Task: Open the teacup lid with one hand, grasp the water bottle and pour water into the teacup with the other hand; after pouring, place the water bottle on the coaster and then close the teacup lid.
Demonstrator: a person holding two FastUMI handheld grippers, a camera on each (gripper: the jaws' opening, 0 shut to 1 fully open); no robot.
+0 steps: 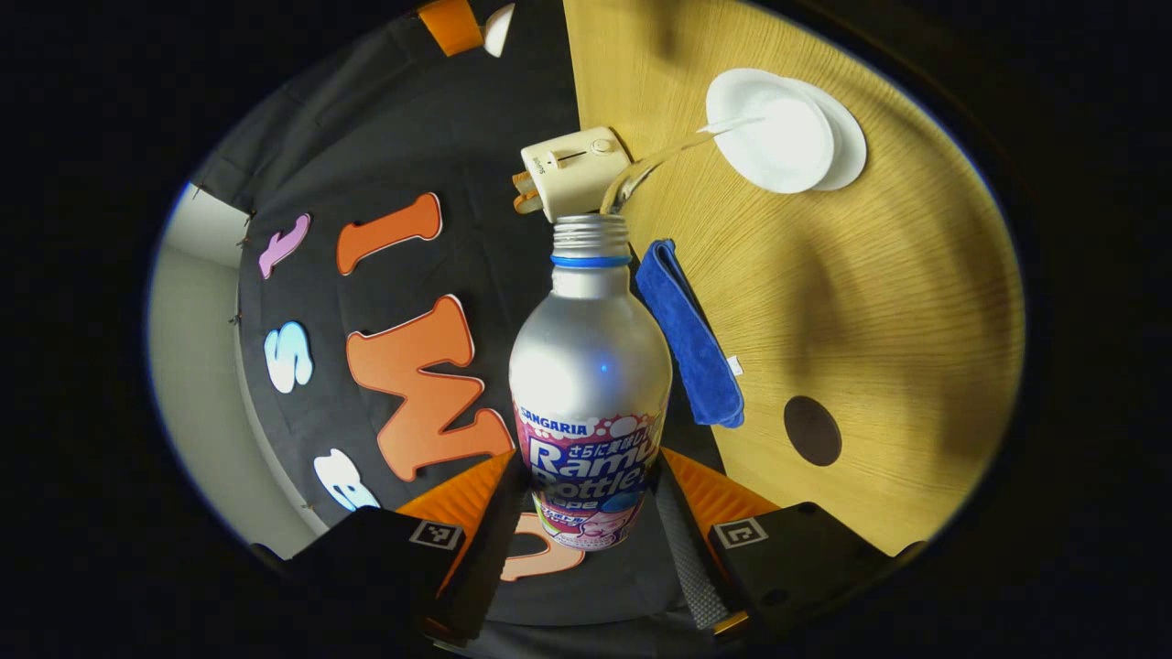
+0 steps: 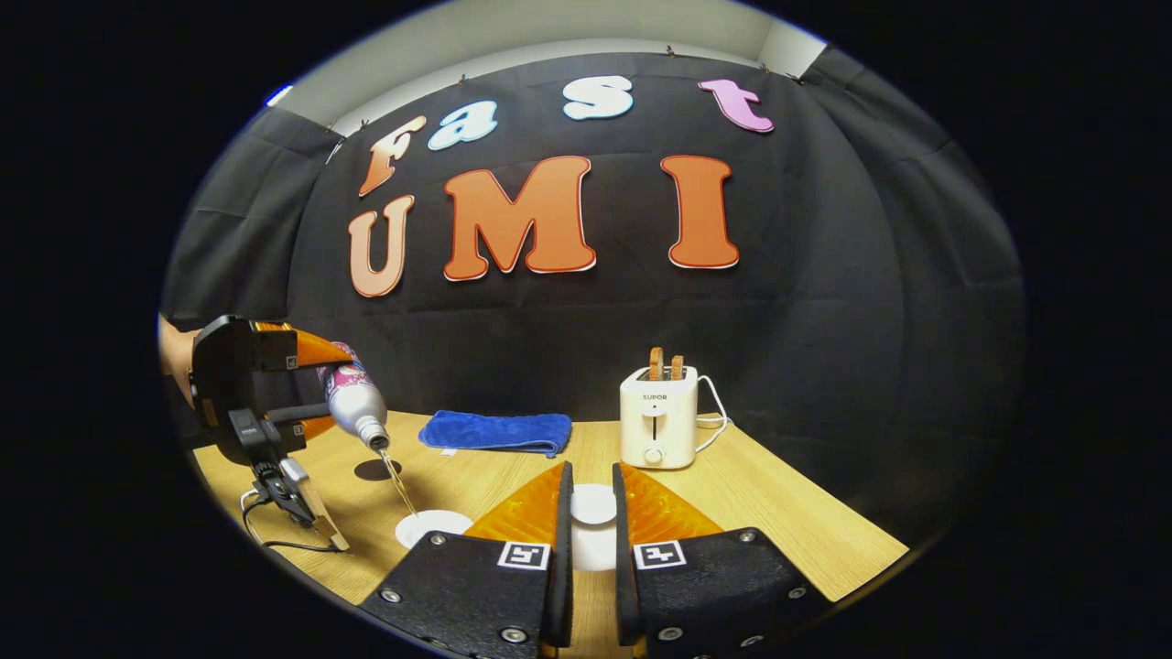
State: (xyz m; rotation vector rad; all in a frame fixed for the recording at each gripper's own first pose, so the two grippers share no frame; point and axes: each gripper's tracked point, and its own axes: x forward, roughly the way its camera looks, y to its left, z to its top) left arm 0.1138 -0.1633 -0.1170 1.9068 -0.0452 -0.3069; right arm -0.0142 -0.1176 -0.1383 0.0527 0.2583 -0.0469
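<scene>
Both fingers of the left gripper [image 1: 586, 513] clamp the tilted water bottle [image 1: 591, 384], water streaming into the teacup [image 1: 774, 133] on the table [image 1: 897, 302], while the right gripper [image 2: 591, 526] pinches the teacup lid [image 2: 593, 503] (coaster [image 1: 812, 430] lies beside the blue cloth [image 1: 691, 339]).

Silver water bottle [image 1: 589, 366] tilted, uncapped, streaming water into white teacup [image 1: 769, 133].

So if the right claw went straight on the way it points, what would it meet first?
Probably the toaster, just right of the right claw's line; depth is unclear, so it might slip past to the booth wall.
</scene>
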